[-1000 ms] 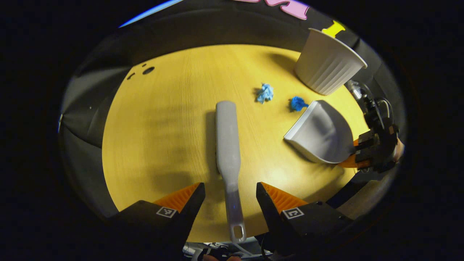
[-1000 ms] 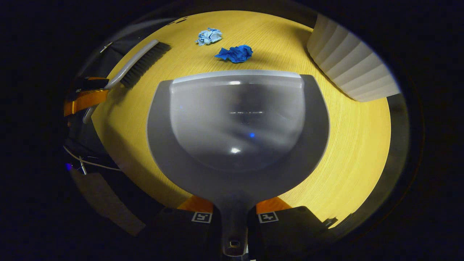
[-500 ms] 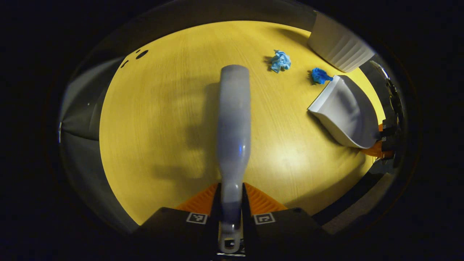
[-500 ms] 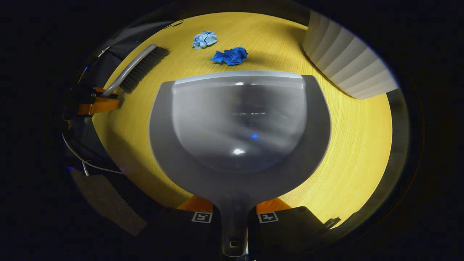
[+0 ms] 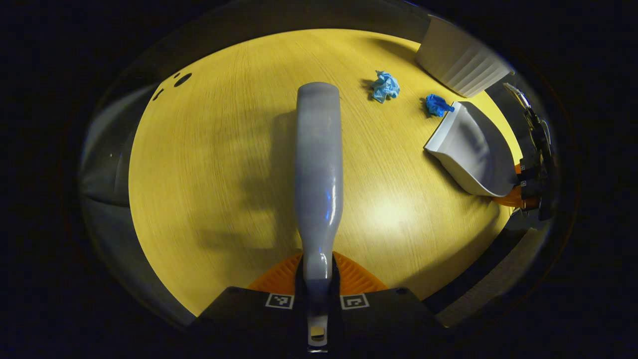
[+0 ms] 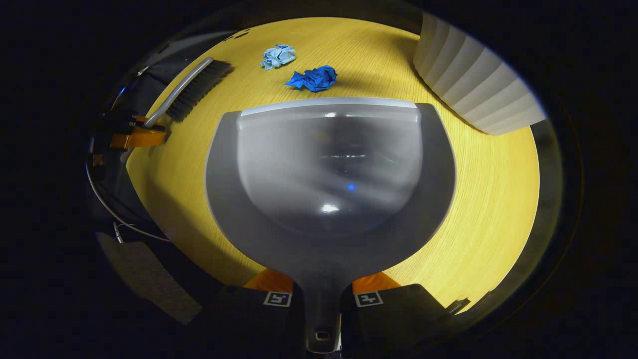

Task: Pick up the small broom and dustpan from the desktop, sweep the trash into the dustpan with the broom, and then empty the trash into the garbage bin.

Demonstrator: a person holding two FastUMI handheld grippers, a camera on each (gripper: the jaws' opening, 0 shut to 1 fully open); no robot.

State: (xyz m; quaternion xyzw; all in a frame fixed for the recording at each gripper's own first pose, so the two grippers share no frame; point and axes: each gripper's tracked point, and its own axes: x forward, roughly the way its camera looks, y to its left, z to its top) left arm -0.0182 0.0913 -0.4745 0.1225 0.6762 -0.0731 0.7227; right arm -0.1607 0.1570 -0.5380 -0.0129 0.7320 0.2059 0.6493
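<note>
In the left gripper view my left gripper (image 5: 317, 269) is shut on the handle of the grey broom (image 5: 319, 159), which points away from me over the yellow desktop (image 5: 209, 164). My right gripper (image 6: 322, 289) is shut on the handle of the grey dustpan (image 6: 329, 174), whose front lip faces the trash. A dark blue paper wad (image 6: 313, 79) lies just beyond that lip and a light blue wad (image 6: 278, 55) a little farther off. The left gripper view has the dustpan (image 5: 473, 149) at the right with both wads (image 5: 437, 105) (image 5: 385, 86) beside it. The broom (image 6: 192, 92) and the left gripper (image 6: 132, 137) sit at the left of the right gripper view.
A white ribbed garbage bin (image 6: 473, 85) stands on the desktop at the far right, close to the dustpan; the left gripper view has the bin (image 5: 458, 62) at top right. Dark holes (image 5: 182, 80) mark the far left of the desktop. Cables (image 6: 114, 209) hang off the near edge.
My left gripper closed on the broom handle and lifted the broom off the desktop. The dustpan in my right gripper shifted only slightly; the wads stayed put.
</note>
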